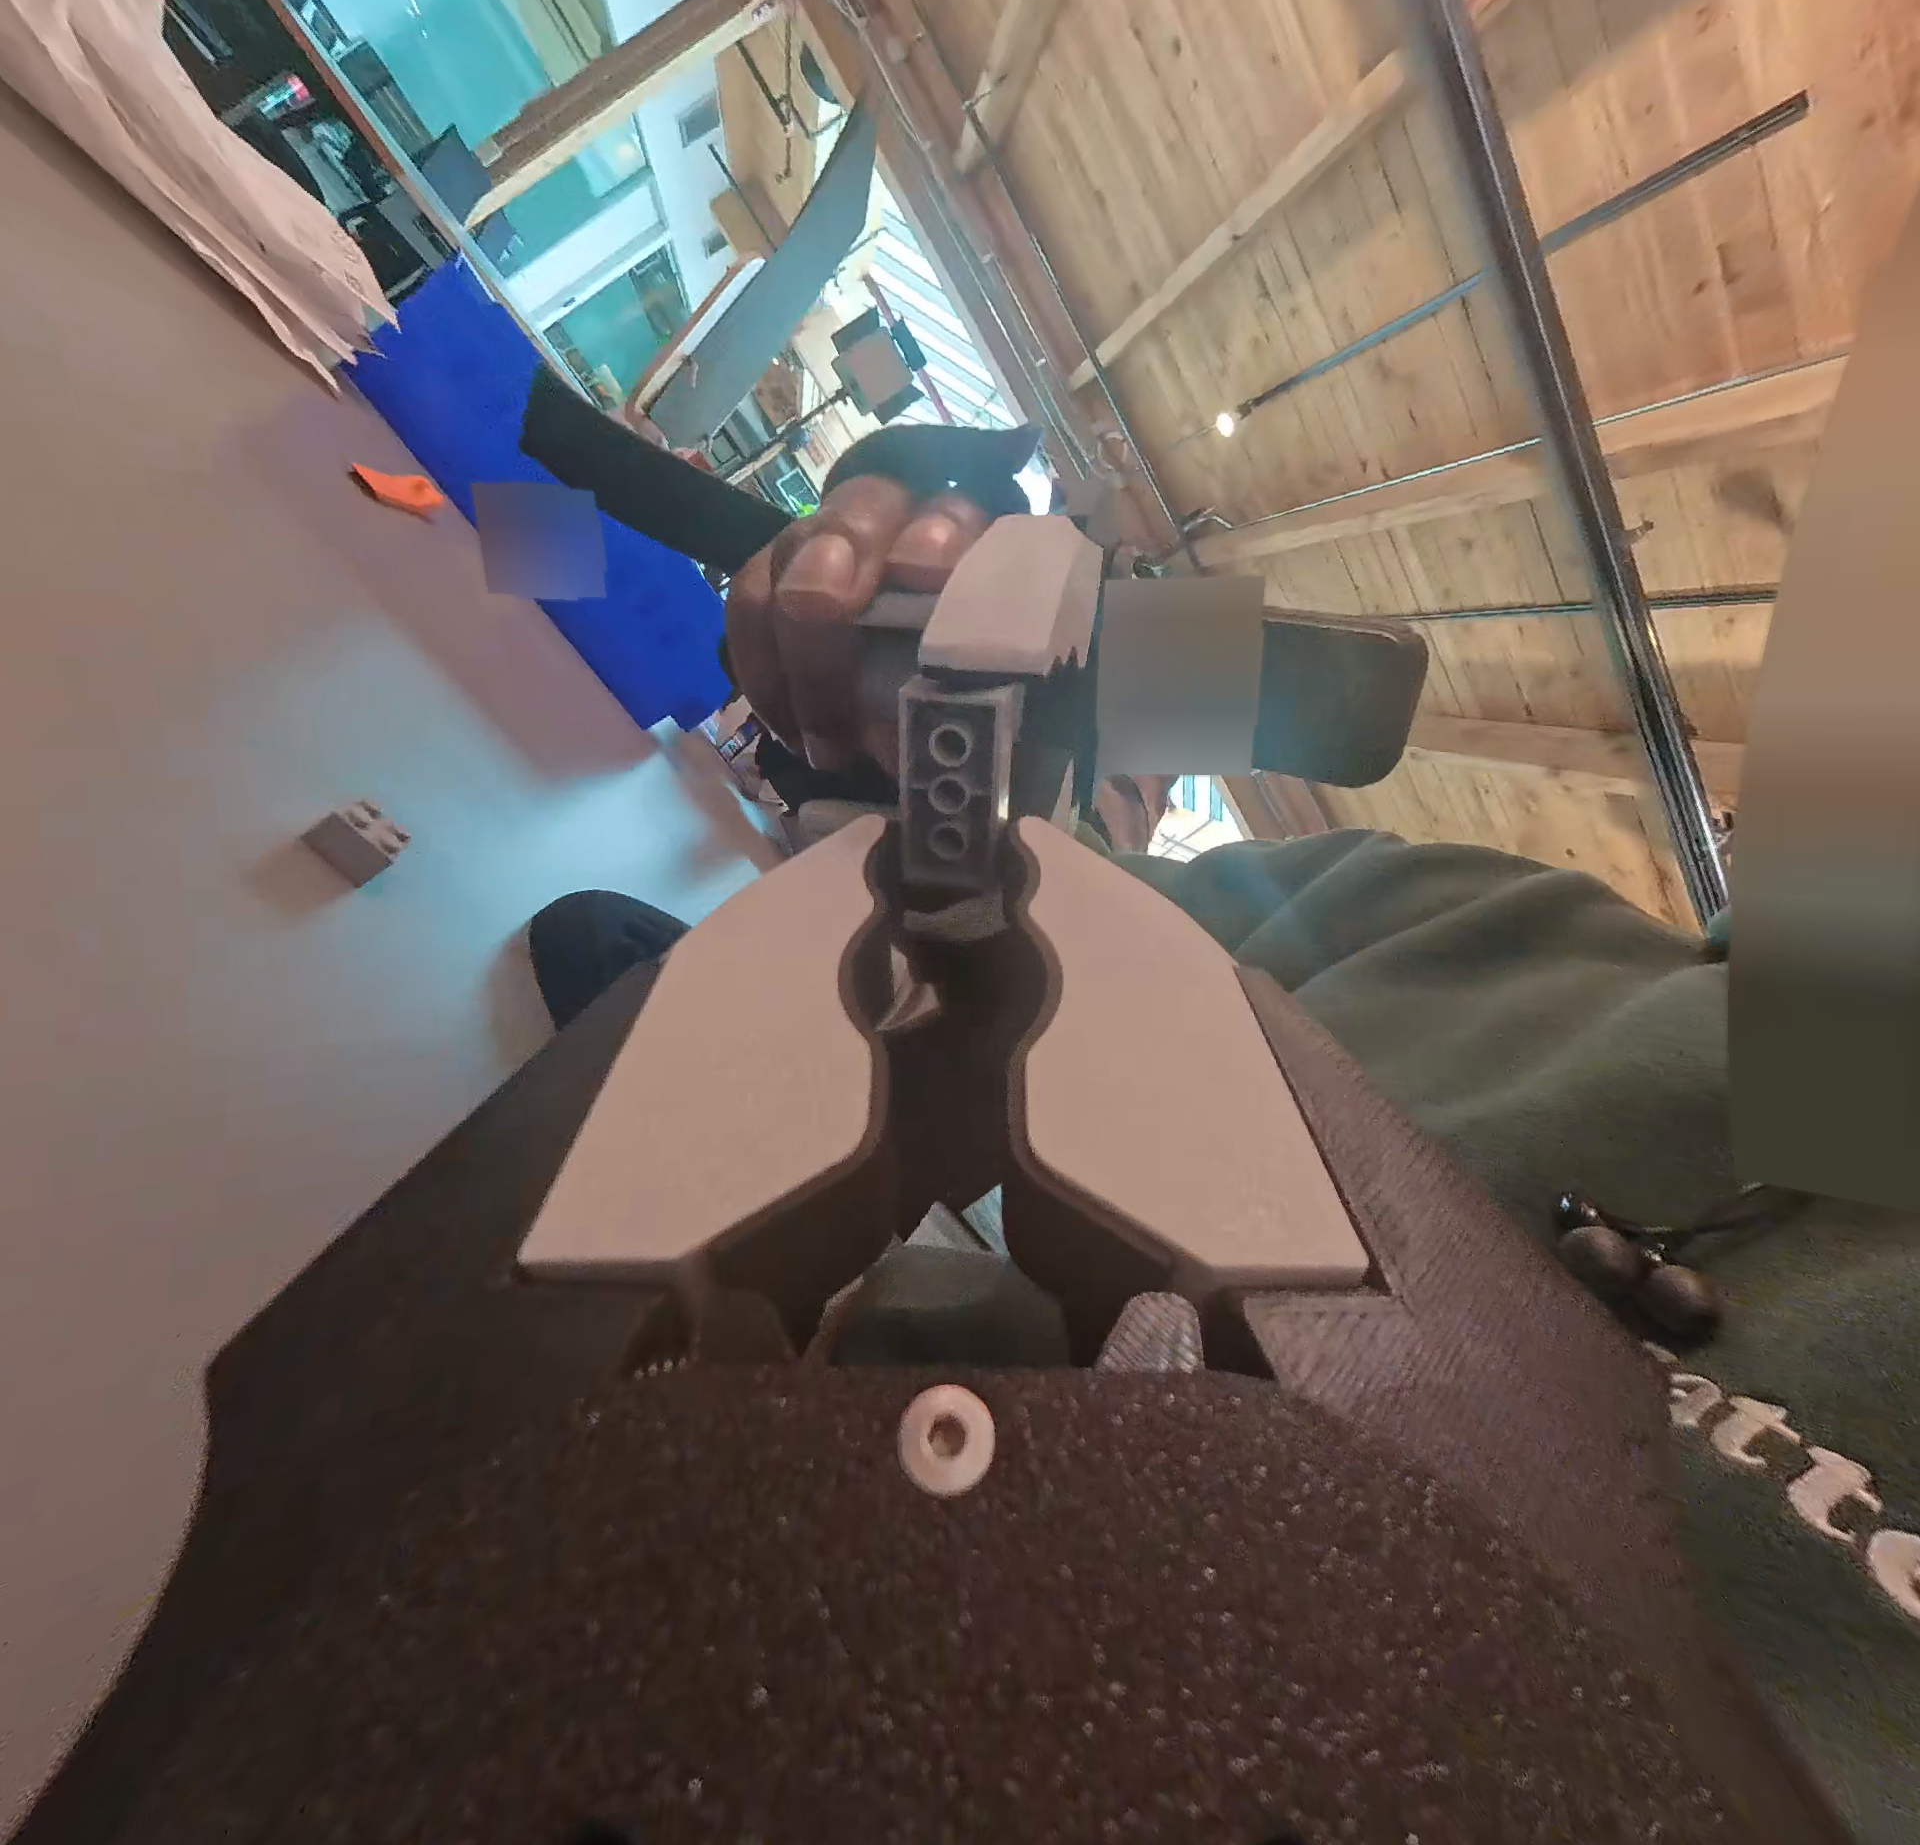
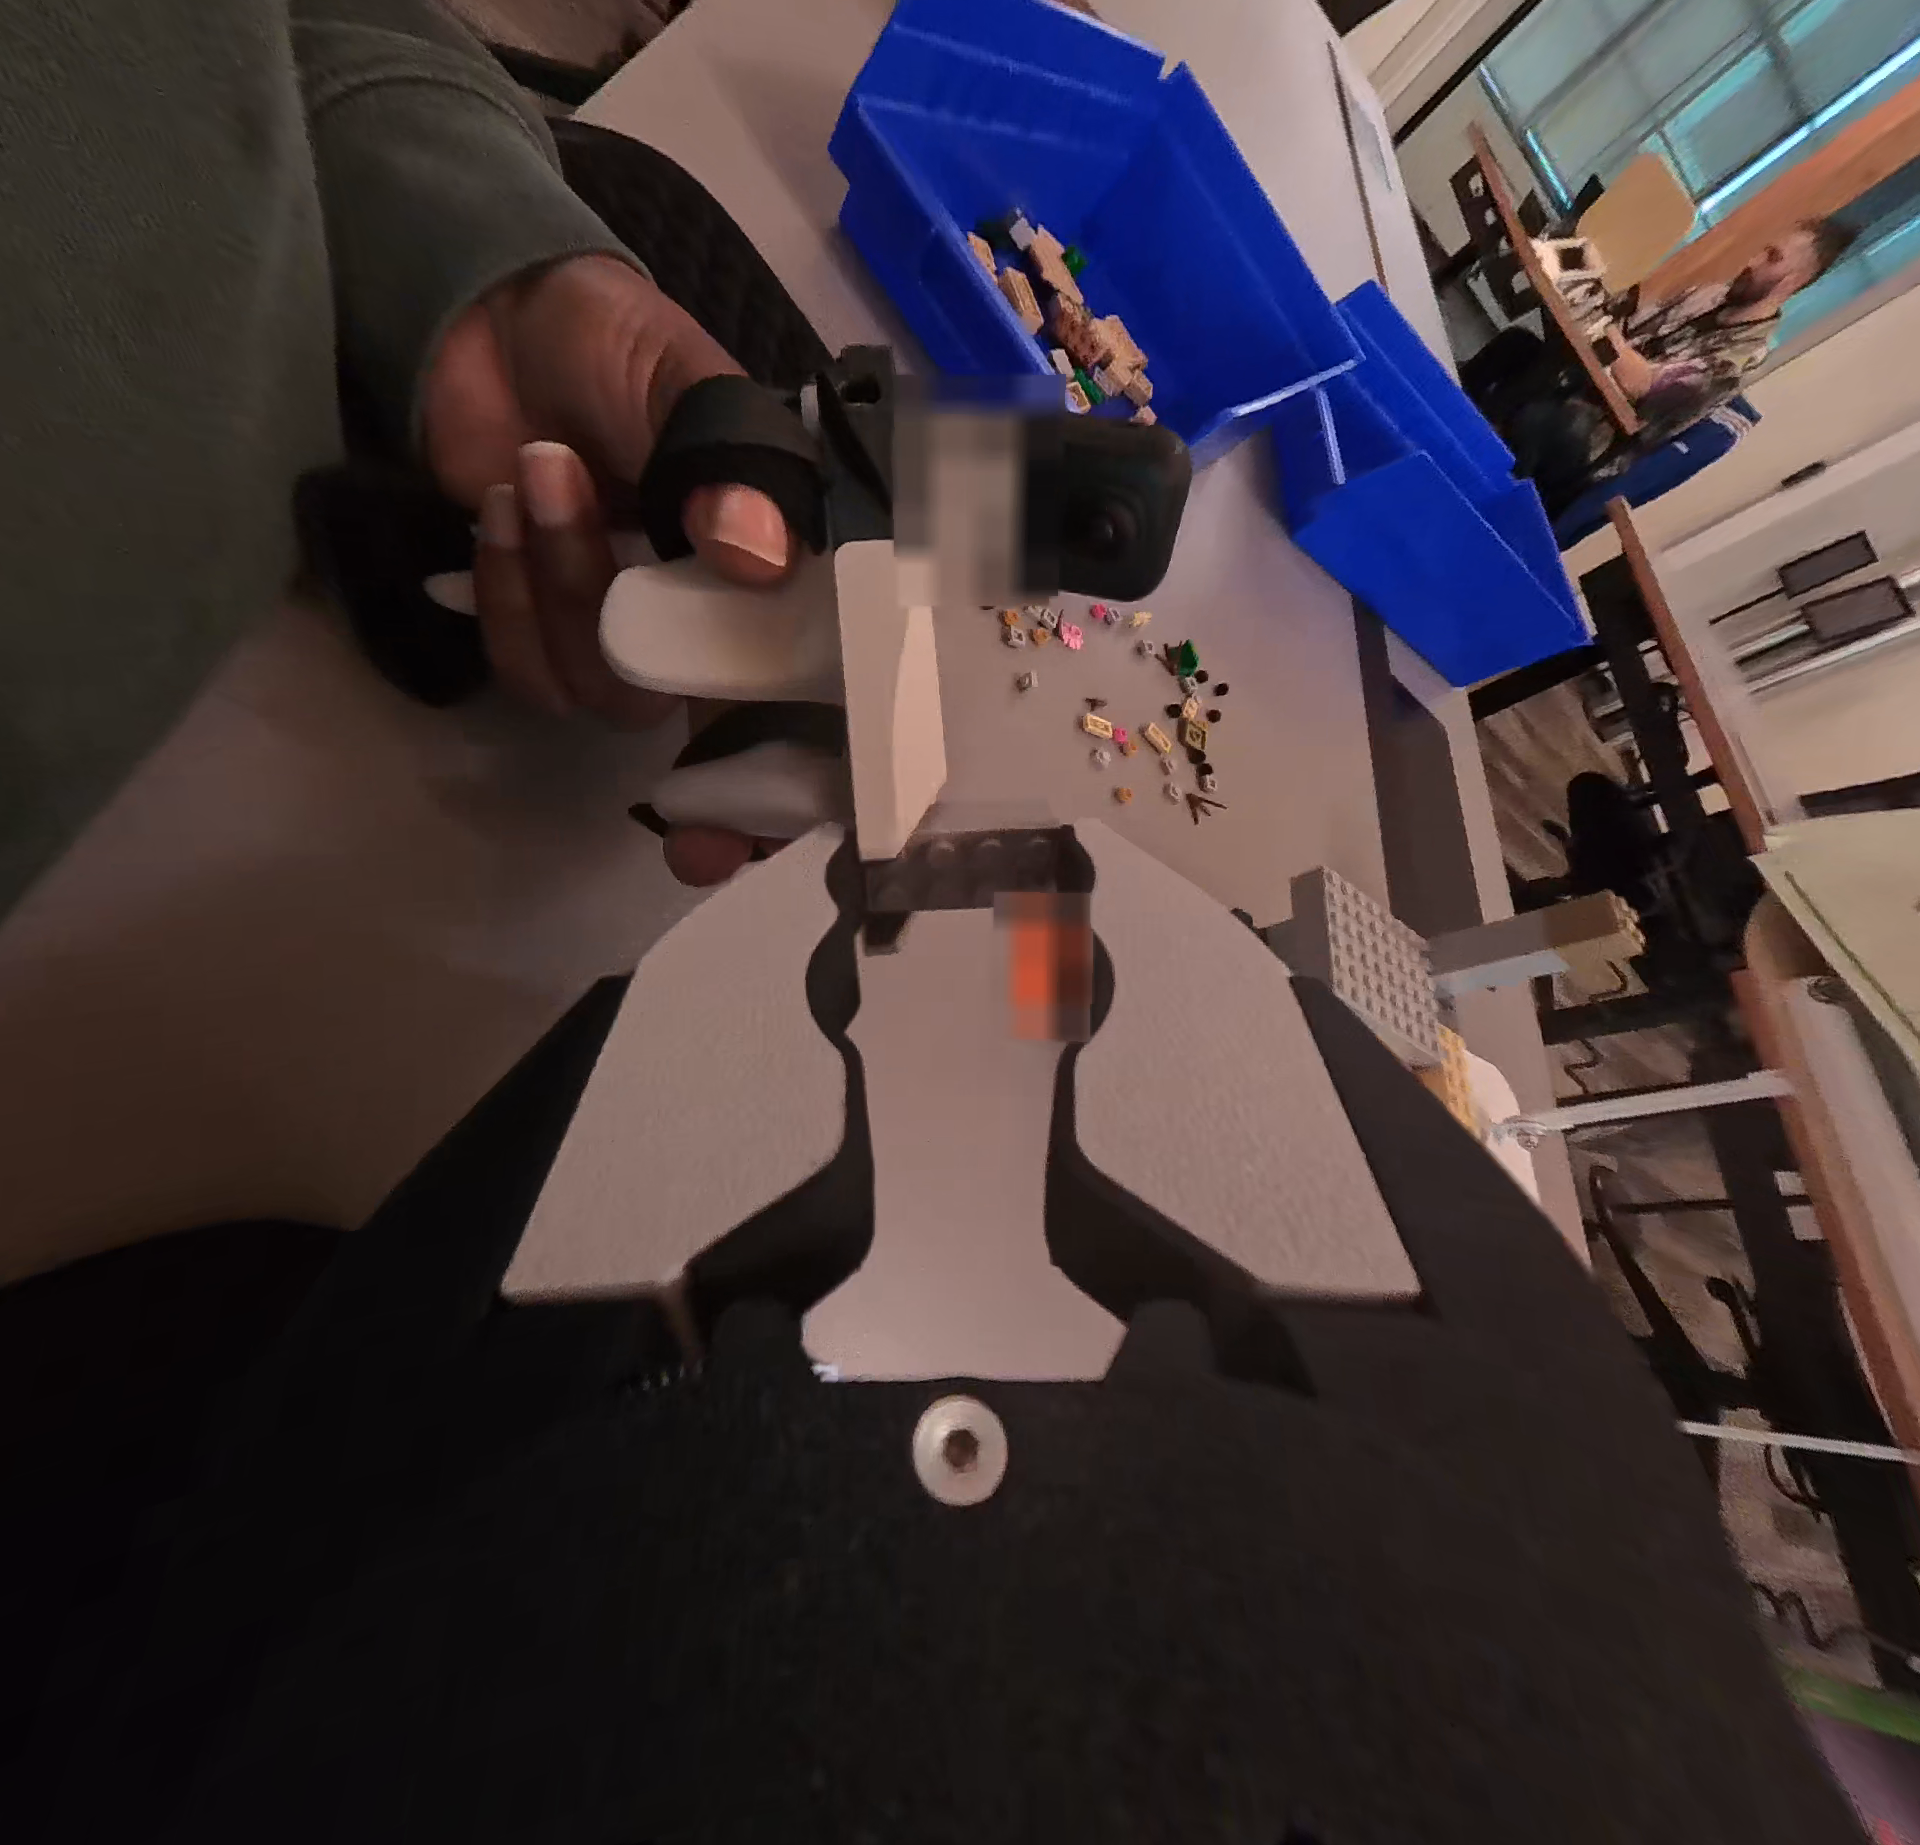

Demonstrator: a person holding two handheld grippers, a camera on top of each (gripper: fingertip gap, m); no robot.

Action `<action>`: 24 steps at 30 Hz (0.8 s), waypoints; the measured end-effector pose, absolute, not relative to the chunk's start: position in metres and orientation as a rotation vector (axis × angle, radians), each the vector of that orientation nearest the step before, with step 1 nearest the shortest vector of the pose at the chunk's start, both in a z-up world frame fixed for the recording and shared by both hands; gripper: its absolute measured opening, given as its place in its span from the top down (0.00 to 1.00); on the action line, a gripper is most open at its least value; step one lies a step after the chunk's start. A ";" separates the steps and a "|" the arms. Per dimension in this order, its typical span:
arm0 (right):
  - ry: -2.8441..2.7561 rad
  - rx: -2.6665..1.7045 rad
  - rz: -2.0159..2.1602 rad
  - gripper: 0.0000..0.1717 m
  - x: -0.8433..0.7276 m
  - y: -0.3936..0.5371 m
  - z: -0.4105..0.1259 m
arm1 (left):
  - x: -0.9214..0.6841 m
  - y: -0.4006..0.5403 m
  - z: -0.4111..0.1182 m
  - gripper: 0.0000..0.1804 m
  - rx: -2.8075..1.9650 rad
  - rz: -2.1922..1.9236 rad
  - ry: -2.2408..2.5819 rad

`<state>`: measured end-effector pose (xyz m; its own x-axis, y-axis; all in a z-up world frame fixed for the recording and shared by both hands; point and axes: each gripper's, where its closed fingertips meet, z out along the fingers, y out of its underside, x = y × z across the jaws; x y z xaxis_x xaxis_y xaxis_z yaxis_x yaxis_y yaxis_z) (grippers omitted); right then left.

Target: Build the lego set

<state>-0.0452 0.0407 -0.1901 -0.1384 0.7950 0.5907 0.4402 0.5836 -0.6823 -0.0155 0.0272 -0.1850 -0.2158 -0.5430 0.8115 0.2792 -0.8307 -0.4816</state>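
Basically, the left gripper (image 1: 951, 860) pinches a dark grey brick (image 1: 948, 793) across its width, hollow underside toward its camera, up off the table (image 1: 260, 964). The right gripper (image 2: 961, 865) stands spread around the brick's length; contact there is unclear. Loose small pieces (image 2: 1153, 715) lie mid-table, blue bins (image 2: 1091, 185) at the far edge, a light grey brick (image 1: 356, 839) apart.
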 end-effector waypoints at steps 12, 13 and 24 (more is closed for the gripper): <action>-2.048 -1.365 0.111 0.80 -0.028 0.050 -0.218 | -0.012 0.039 -0.210 0.85 -1.744 -1.830 0.310; -2.063 -1.357 0.064 0.80 -0.029 0.050 -0.220 | -0.011 0.039 -0.212 0.88 -1.753 -1.827 0.309; -2.010 -1.249 0.306 0.76 -0.030 0.041 -0.211 | -0.014 0.027 -0.203 0.91 -1.695 -1.953 0.370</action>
<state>-0.0302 0.0407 -0.2107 -0.2544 0.8497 0.4618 0.6737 0.4982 -0.5457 -0.0136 0.0271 -0.2027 -0.0790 -0.5484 0.8325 0.2059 -0.8261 -0.5246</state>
